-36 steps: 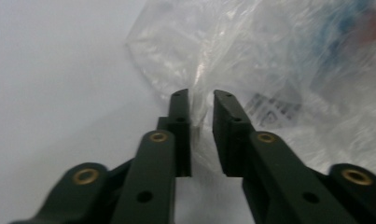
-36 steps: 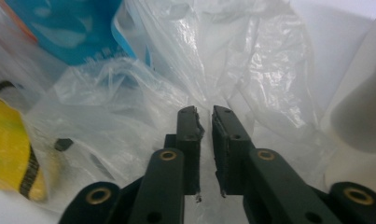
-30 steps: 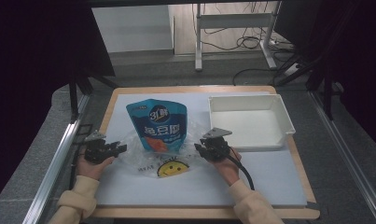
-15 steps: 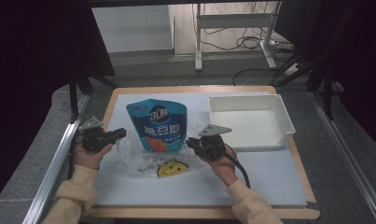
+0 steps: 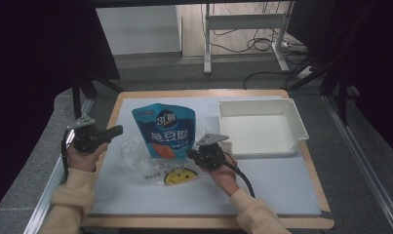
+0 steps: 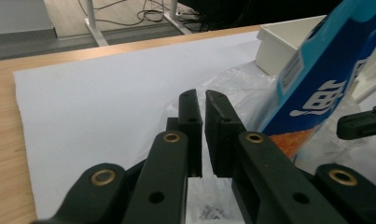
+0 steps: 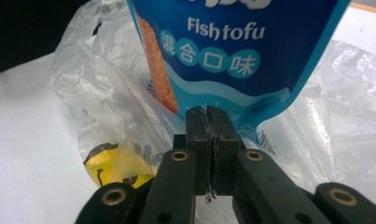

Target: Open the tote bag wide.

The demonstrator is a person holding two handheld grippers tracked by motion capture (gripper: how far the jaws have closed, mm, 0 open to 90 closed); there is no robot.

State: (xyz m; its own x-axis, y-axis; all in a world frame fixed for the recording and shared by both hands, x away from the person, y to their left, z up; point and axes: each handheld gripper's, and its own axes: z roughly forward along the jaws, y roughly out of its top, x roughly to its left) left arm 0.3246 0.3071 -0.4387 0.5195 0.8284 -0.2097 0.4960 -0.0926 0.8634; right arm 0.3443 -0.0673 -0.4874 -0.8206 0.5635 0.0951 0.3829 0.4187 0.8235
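Lying just beyond right claw (image 7: 211, 121): blue pouch (image 7: 223, 51)

Blue and orange pouch (image 5: 166, 130), clear bag (image 5: 157, 163) with yellow print, white bin (image 5: 261, 127), black tongs (image 5: 193, 155)

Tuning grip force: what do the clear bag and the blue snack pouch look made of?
Clear bag: thin plastic film, probably polyethylene; see-through, crinkled, with soft glare. Blue snack pouch: printed laminated plastic film, likely; smooth semi-gloss face and stiff enough to keep its shape. Right gripper pinches a film edge.
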